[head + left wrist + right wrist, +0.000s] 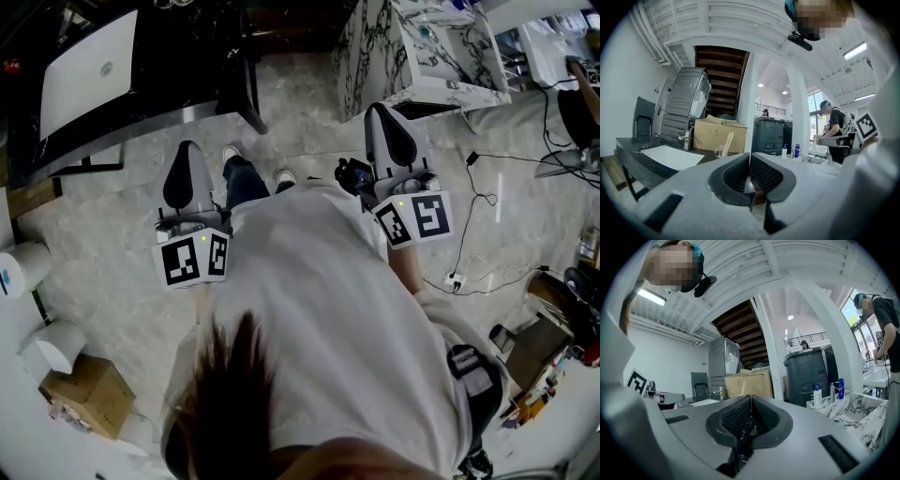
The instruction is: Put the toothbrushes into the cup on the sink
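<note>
One sink (pixel 441 56): marble unit, upper right of head view; lower right in right gripper view, bottles (pixel 817 397) on its rim.
Toothbrushes, cup: too small to make out.
Right gripper (pixel 384 117): centre-right, jaws pressed together, nothing between.
Left gripper (pixel 187 155): centre-left, jaws closed, empty.
Person (pixel 319 309): white shirt, bottom centre, between grippers.
Desk (pixel 141 84): black, upper left.
Cardboard box (pixel 89 394): lower left.
</note>
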